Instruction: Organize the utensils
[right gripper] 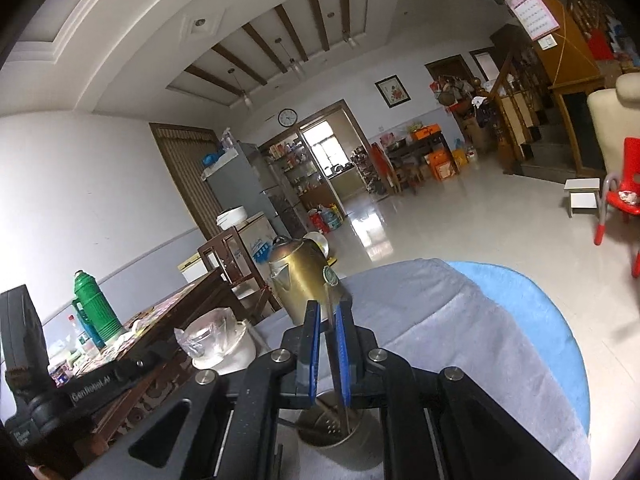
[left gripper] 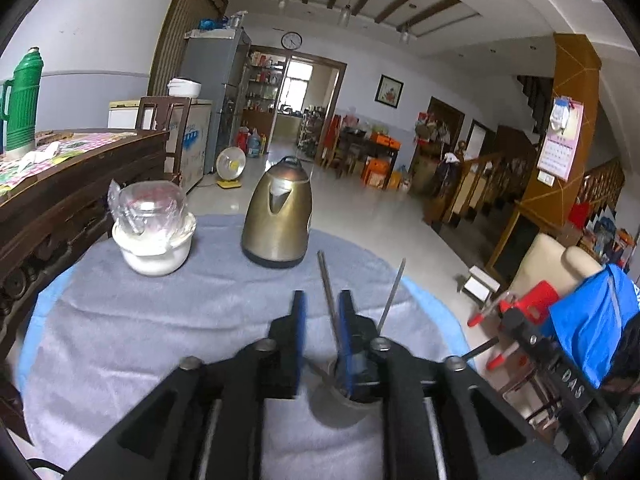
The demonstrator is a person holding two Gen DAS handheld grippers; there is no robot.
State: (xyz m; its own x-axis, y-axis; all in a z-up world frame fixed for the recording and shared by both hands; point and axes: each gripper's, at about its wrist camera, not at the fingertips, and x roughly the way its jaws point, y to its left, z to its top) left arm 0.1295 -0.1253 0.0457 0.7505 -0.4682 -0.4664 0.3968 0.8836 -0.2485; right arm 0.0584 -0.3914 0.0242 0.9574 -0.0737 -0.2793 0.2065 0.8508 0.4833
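A metal utensil holder stands on the grey cloth just below my left gripper, whose blue-padded jaws are open; a thin metal utensil handle rises beside its right finger and another leans to the right. In the right wrist view the perforated holder sits under my right gripper, which is nearly shut on a slim metal utensil that reaches down into the holder.
A brass kettle and a white pot with a plastic-wrapped glass lid stand at the table's far side. A dark wooden table with a green thermos is at left. A red chair stands on the floor at right.
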